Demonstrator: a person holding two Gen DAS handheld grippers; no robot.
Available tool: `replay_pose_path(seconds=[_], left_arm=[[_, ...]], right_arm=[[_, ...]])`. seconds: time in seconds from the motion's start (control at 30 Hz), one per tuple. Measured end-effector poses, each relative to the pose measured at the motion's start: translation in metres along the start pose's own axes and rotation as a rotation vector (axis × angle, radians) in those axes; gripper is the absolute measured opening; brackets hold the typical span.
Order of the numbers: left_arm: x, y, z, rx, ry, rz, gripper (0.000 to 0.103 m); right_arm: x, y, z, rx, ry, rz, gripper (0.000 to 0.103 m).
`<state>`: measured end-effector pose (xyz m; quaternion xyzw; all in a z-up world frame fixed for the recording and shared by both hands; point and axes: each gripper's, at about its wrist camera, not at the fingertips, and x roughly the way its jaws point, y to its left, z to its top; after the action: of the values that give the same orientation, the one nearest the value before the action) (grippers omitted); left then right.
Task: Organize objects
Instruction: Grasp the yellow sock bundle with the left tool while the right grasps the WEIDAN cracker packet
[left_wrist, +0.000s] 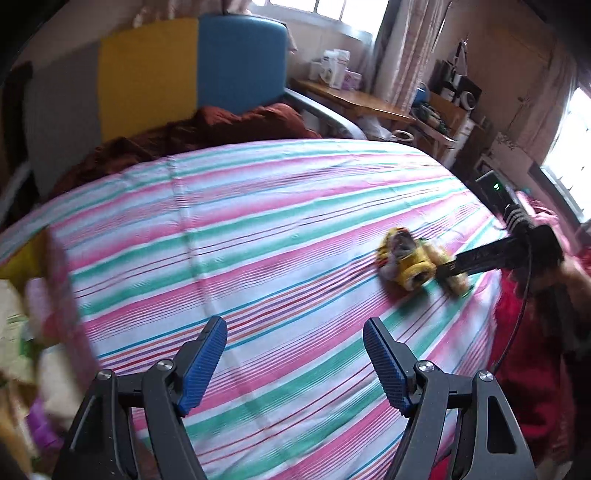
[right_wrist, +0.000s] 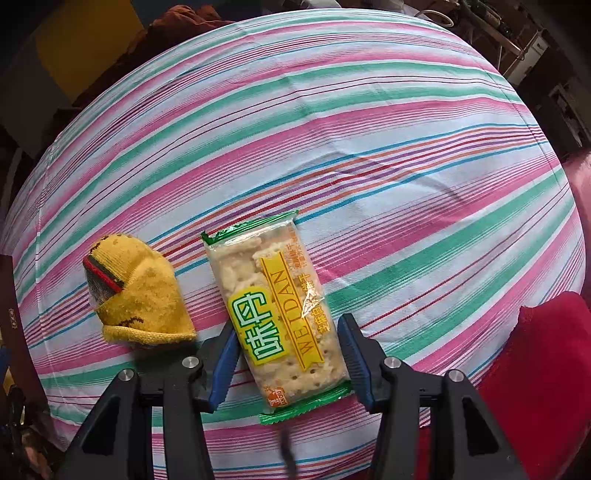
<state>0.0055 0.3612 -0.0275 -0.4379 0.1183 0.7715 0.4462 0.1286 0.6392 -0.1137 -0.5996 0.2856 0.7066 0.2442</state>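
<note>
A packet of crackers (right_wrist: 280, 317) with green ends lies on the striped bedsheet (right_wrist: 369, 147). My right gripper (right_wrist: 288, 328) straddles its near half, a blue pad on each side close to its edges; I cannot tell if the pads press it. A yellow knitted sock (right_wrist: 142, 295) lies just left of the packet. In the left wrist view the sock (left_wrist: 406, 258) shows blurred at the right, with the right gripper (left_wrist: 480, 260) beside it. My left gripper (left_wrist: 295, 332) is open and empty above the sheet.
A blurred box of mixed items (left_wrist: 33, 314) sits at the left edge of the bed. A brown blanket (left_wrist: 207, 129) lies at the headboard. Red cloth (right_wrist: 546, 369) borders the bed's right side. A wooden desk (left_wrist: 362, 99) stands beyond.
</note>
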Motion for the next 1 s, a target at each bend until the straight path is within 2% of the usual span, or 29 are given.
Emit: replay_pose_path(seconds=[0.13, 0.37, 0.63, 0.77, 0.87, 0.9, 0.93, 1.0], left_arm=[[0.03, -0.017, 0.021, -0.013, 0.048, -0.081, 0.077], [0.07, -0.054, 0.047, 0.029, 0.096, -0.167, 0.077], [0.121, -0.09, 0.066, 0.05, 0.133, -0.187, 0.078], [0.149, -0.097, 0.069, 0.024, 0.186, -0.19, 0.075], [0.157, -0.095, 0.069, 0.026, 0.164, -0.179, 0.069], [0.155, -0.094, 0.068, 0.028, 0.157, -0.172, 0.062], [0.154, -0.091, 0.067, 0.032, 0.152, -0.163, 0.048], [0.149, -0.082, 0.062, 0.035, 0.139, -0.153, 0.041]], right_arm=[[-0.002, -0.001, -0.004, 0.022, -0.006, 0.004, 0.053], [-0.006, -0.003, -0.011, 0.043, -0.011, 0.011, 0.053], [-0.012, -0.008, -0.02, 0.103, -0.022, 0.018, 0.053], [-0.014, -0.011, -0.024, 0.131, -0.022, 0.005, 0.053], [-0.016, -0.012, -0.028, 0.153, -0.025, 0.013, 0.055], [-0.016, -0.011, -0.029, 0.148, -0.024, 0.014, 0.055], [-0.017, -0.01, -0.03, 0.15, -0.023, 0.015, 0.055], [-0.017, -0.01, -0.032, 0.158, -0.021, 0.016, 0.055]])
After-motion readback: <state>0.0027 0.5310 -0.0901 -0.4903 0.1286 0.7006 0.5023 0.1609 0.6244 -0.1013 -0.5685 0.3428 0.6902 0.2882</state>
